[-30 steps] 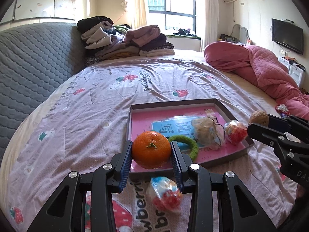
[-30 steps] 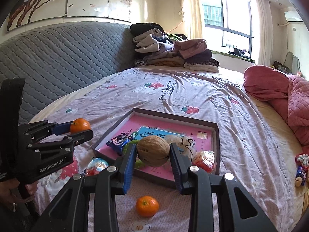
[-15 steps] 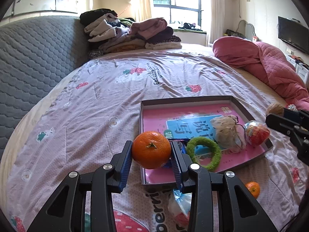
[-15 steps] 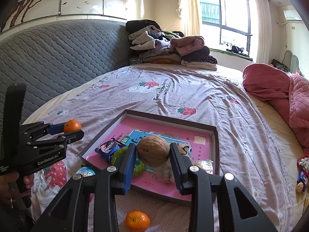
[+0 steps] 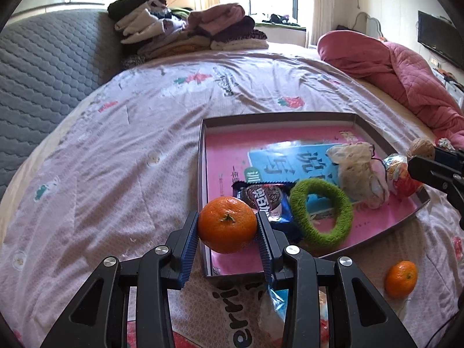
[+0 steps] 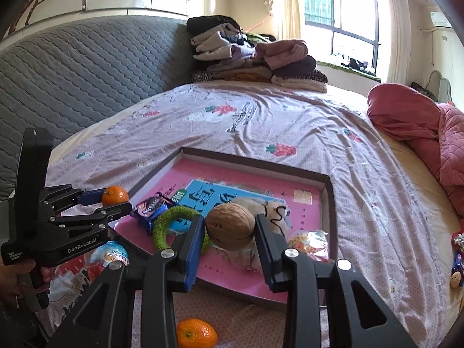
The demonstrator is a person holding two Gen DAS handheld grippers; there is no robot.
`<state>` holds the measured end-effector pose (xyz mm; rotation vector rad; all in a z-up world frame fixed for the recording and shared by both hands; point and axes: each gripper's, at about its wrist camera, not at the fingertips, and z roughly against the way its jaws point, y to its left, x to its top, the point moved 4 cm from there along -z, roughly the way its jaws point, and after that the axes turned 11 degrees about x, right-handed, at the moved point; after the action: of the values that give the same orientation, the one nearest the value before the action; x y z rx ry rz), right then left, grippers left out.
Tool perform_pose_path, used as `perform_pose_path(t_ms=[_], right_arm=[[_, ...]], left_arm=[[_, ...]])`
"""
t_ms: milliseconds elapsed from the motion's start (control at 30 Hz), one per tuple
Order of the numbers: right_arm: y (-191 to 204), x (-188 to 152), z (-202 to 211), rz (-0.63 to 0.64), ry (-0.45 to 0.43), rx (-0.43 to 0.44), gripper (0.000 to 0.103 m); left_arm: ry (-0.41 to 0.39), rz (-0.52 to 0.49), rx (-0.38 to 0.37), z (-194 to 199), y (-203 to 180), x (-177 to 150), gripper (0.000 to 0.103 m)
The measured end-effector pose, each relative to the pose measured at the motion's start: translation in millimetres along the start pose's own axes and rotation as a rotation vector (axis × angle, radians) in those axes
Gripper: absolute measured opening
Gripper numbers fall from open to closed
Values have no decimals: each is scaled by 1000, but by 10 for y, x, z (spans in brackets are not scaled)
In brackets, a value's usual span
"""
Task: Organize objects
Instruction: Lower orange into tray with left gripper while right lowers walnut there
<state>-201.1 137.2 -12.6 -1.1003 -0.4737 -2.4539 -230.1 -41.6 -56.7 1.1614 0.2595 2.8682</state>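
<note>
A shallow tray (image 5: pixel 278 116) (image 6: pixel 326 203) with a pink bottom lies on the bed. My left gripper (image 5: pixel 227 229) is shut on a tangerine (image 5: pixel 227 224) (image 6: pixel 114 195) and hovers over the tray's near left corner. My right gripper (image 6: pixel 230 229) is shut on a walnut (image 6: pixel 230 226) (image 5: pixel 420 148) above the tray's near side. Inside the tray lie a green ring (image 5: pixel 320 213) (image 6: pixel 171 223), a dark cookie packet (image 5: pixel 265 200) (image 6: pixel 150 207), a pale pouch (image 5: pixel 359 174) and a red wrapped sweet (image 5: pixel 401 175) (image 6: pixel 308 240).
A second tangerine (image 5: pixel 401 278) (image 6: pixel 197 333) and a clear-wrapped candy (image 6: pixel 108 256) lie on the sheet in front of the tray. Small wrapped items (image 6: pixel 458 255) sit at the right. Folded clothes (image 5: pixel 188 29) and a red quilt (image 5: pixel 406 78) occupy the far bed.
Both grippers have come down and forward toward the tray, still holding their items. The left one now hangs over the tray's near left corner; the tray looks larger in both views.
</note>
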Motion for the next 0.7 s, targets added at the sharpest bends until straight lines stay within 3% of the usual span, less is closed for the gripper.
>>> perform_pose_path(t_ms=[700], right_arm=[[-81,-244,-394,-14,105,-13,36]], left_arm=[[-5,-33,-28,-111,-93,-39,39]])
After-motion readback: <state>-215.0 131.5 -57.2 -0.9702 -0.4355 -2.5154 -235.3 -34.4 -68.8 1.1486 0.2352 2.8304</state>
